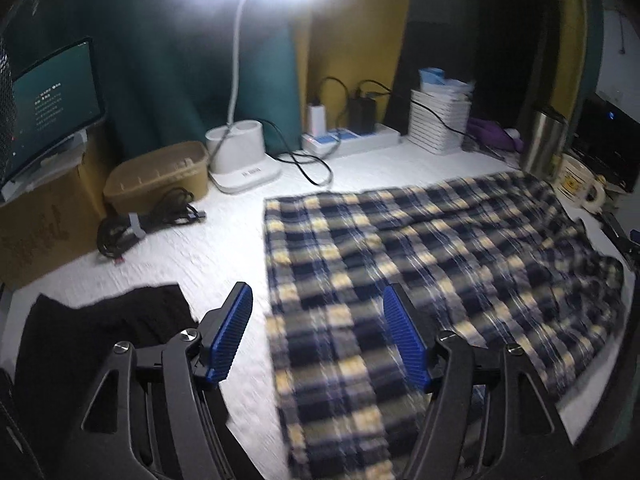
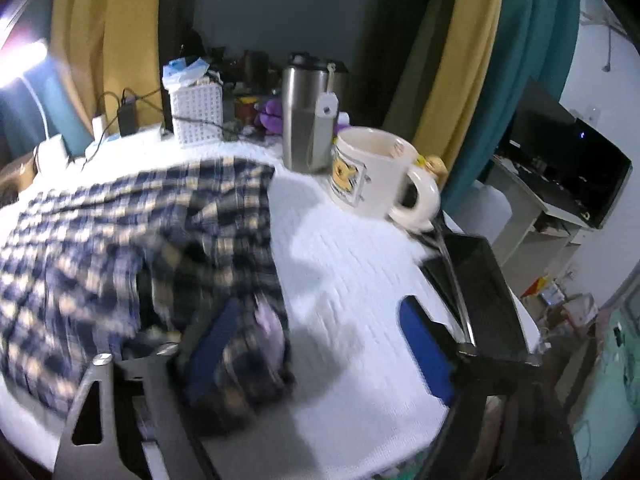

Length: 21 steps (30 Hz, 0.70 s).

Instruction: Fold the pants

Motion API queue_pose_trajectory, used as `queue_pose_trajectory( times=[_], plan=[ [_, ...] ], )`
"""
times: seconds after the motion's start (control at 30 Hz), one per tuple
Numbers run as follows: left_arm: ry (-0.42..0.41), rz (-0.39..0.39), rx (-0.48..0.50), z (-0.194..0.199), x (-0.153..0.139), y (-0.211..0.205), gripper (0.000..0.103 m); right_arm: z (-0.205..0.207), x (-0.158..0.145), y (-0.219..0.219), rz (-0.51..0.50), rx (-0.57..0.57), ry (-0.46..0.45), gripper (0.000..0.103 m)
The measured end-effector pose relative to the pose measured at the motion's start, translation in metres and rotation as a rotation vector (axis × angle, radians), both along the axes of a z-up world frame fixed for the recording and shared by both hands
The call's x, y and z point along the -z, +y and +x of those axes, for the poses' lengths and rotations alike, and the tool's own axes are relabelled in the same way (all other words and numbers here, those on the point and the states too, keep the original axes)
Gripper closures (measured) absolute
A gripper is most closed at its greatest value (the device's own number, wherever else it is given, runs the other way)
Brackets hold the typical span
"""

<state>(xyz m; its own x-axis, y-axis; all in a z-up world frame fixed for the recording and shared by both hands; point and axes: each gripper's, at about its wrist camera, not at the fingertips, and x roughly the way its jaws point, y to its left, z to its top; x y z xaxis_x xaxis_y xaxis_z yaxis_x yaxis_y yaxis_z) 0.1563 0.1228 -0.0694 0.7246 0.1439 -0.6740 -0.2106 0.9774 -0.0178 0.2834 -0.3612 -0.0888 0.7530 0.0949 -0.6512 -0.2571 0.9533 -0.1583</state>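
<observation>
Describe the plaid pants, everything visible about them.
The pants are soft, flannel-like cloth in a navy, cream-yellow and white plaid. They lie spread out and wrinkled on the white table cover, not yet neatly folded, with one end bunched in folds at the right gripper. Some cloth drapes over that gripper's left finger; both grippers are open. The left gripper hovers over the other end. The mug stands apart from them.

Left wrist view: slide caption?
Open left claw above navy-and-yellow plaid flannel pants spread on white textured table cover.
</observation>
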Motion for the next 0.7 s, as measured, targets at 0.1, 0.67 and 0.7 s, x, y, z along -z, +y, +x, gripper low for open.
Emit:
queue_pose_trajectory(
  times=[0.1, 0.67, 0.7],
  plan=[
    [0.009, -0.004, 0.019, -0.01, 0.005, -0.011, 0.035, -0.021, 0.009, -0.002, -0.016, -0.016, 0.009, 0.008],
    [0.013, -0.043, 0.11, -0.052, 0.029, -0.038, 0.032, -0.124, 0.054, 0.094, -0.194, -0.293, -0.034, 0.0],
    [0.014, -0.045, 0.11, -0.054, 0.029, -0.038, 0.031, -0.123, 0.055, 0.097, -0.203, -0.293, -0.045, 0.0]
  ],
)
